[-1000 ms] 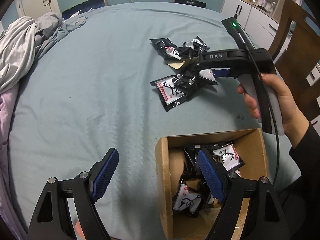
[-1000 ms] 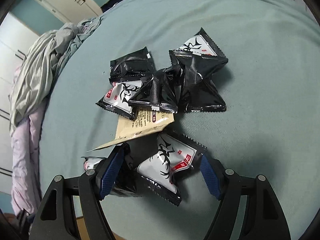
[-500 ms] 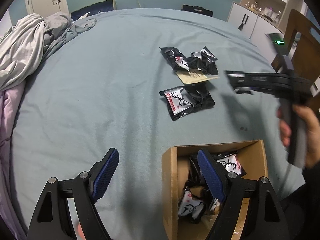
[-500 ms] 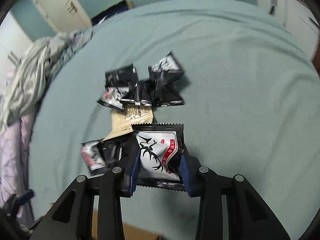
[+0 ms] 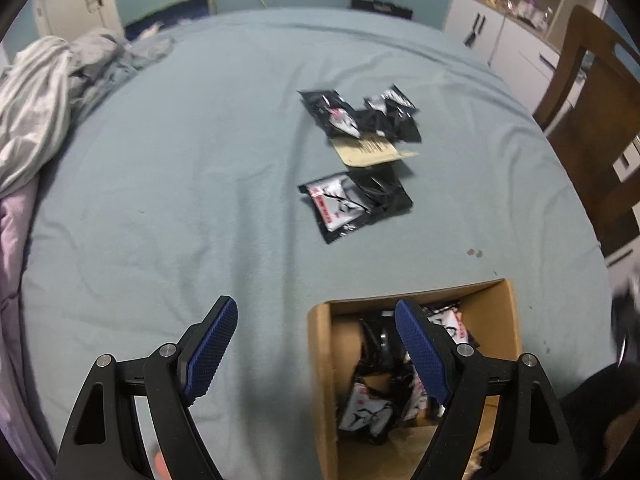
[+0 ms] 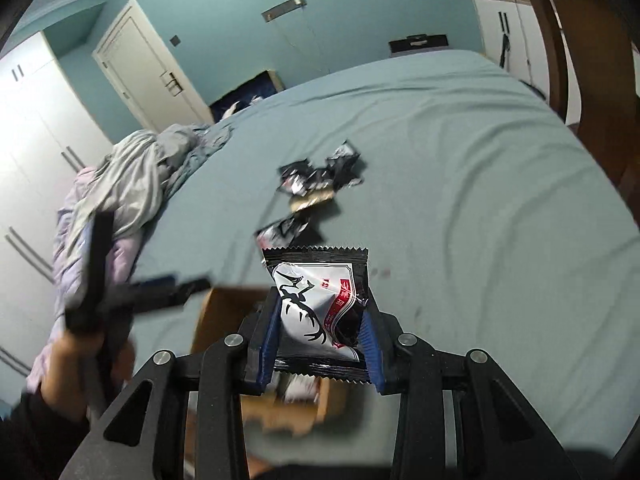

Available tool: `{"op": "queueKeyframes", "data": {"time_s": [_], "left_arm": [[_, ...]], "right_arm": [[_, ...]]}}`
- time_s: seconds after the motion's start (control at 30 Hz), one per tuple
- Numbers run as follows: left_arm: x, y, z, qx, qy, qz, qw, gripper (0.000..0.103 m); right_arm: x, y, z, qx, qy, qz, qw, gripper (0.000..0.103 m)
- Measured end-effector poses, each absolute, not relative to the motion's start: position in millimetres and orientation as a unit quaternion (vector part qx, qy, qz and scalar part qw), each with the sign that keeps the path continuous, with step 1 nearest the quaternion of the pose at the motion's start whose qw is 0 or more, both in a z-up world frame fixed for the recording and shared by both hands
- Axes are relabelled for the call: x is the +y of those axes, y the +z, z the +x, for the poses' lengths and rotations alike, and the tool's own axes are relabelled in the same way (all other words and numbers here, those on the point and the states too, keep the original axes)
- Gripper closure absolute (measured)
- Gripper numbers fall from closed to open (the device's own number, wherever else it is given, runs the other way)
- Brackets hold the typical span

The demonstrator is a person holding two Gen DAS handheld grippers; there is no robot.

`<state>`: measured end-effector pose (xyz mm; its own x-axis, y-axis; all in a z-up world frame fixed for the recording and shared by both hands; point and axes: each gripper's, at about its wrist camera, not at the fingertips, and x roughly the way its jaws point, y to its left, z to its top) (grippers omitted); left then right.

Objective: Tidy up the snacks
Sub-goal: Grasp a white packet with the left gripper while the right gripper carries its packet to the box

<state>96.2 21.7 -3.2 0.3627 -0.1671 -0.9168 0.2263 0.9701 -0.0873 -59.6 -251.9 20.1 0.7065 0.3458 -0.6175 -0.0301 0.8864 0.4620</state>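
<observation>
Partly done, by the look of it: open brown cardboard box [image 5: 416, 376] on the blue-grey bed [image 5: 200, 160] already holding several packets, loose black-and-white foil snack packets [image 5: 356, 200] left, right tongs [image 6: 320, 338] pinching one black-and-white deer-print packet [image 6: 316, 308] above the box, left tongs [image 5: 320, 354] spread, empty.

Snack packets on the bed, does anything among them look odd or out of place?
One item differs: a flat tan paper packet lies at the near edge of the far pile of black snack packets, partly tucked under them. Everything else loose is the black deer-print kind, like the packet in the right tool.
</observation>
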Motion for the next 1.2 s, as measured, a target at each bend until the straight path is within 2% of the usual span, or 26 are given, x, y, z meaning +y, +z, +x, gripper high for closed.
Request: {"op": "queueKeyframes", "data": {"time_s": [0.13,0.37,0.63,0.77,0.9,0.93,1.0,1.07,1.2], "left_arm": [[21,-10,131,0.598,-0.130,-0.060,0.789,0.020],[21,-47,188,0.637,-0.046,-0.126,0.759,0.020],[6,-95,222,0.677,-0.003,-0.118,0.726,0.020],[0,-103,231,0.677,-0.007,-0.144,0.721,0.020],[-11,-111,237,0.680,0.014,-0.118,0.723,0.021],[-14,-110,237,0.678,0.020,-0.106,0.727,0.023],[-23,-106,234,0.670,0.030,-0.064,0.739,0.059],[-31,-99,229,0.662,0.016,-0.035,0.749,0.074],[-35,-72,204,0.644,-0.015,-0.014,0.765,0.076]], "right_arm": [[-254,3,-57,0.406,0.113,0.258,0.869,0.068],[-253,1,-33,0.409,0.104,0.255,0.870,0.068],[-256,-9,-30,0.404,0.118,0.277,0.864,0.068],[-265,-17,-25,0.410,0.123,0.308,0.850,0.068],[-267,-19,-21,0.413,0.120,0.313,0.847,0.068],[-267,-18,-22,0.412,0.118,0.310,0.848,0.068],[-264,-15,-24,0.411,0.117,0.304,0.851,0.068],[-262,-13,-25,0.411,0.118,0.298,0.853,0.068],[-258,-10,-27,0.404,0.122,0.293,0.858,0.068]]}}
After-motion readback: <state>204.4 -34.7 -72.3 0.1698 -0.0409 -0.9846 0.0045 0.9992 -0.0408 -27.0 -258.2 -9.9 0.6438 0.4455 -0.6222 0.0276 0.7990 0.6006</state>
